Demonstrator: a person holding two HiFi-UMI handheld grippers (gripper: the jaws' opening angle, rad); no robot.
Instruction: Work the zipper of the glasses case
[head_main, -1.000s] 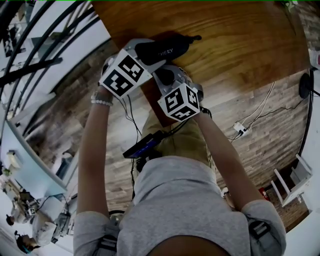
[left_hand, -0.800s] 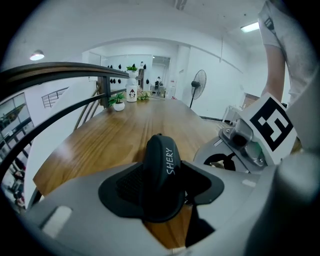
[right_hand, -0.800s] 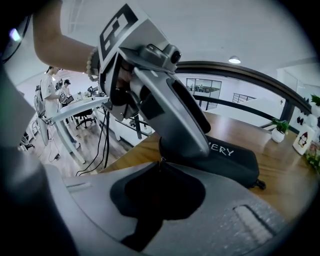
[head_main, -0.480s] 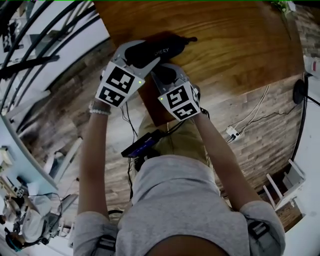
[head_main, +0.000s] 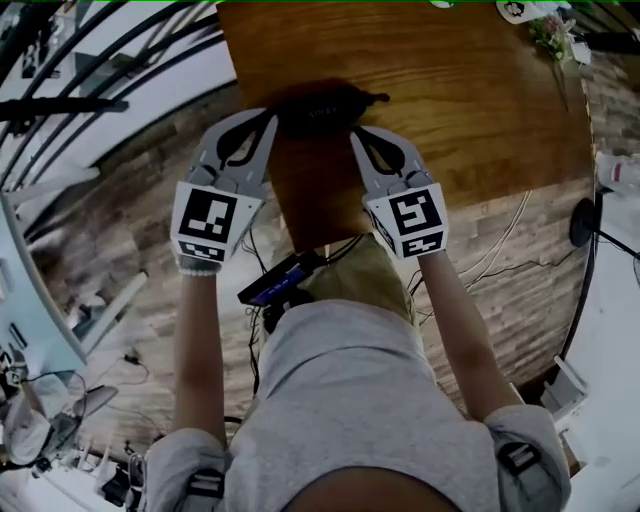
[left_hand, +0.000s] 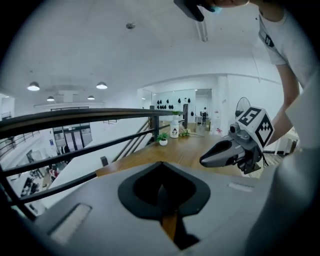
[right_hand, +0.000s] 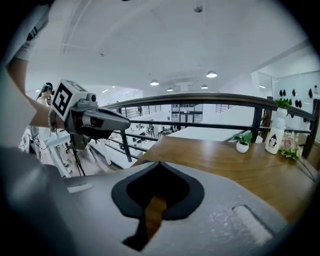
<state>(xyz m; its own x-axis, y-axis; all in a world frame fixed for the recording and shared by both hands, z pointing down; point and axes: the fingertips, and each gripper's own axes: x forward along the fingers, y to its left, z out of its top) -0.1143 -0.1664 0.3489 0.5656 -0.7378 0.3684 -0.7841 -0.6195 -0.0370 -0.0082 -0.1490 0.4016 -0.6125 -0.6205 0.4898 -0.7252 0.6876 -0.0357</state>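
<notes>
The black glasses case (head_main: 322, 106) lies near the front left edge of the wooden table (head_main: 450, 90), its zipper pull tab poking out at the right end (head_main: 378, 97). My left gripper (head_main: 268, 120) hangs just left of the case, shut and holding nothing. My right gripper (head_main: 357, 134) sits just below the case's right half, also shut and empty. In the left gripper view the jaws (left_hand: 161, 165) meet with only table beyond them, and the right gripper (left_hand: 235, 150) shows across. The right gripper view shows its jaws (right_hand: 159, 165) closed and the left gripper (right_hand: 92, 120) opposite. Neither gripper view shows the case.
A black railing (right_hand: 210, 97) runs past the table's far side. A small potted plant (right_hand: 243, 142) and a white bottle (right_hand: 273, 137) stand at the table's far end. Cables and a power strip (head_main: 520, 225) lie on the wood floor to the right.
Both grippers have drawn back from the case and spread apart. The left one, which stood open around the case, is now shut and off it. The right one has also come off.
</notes>
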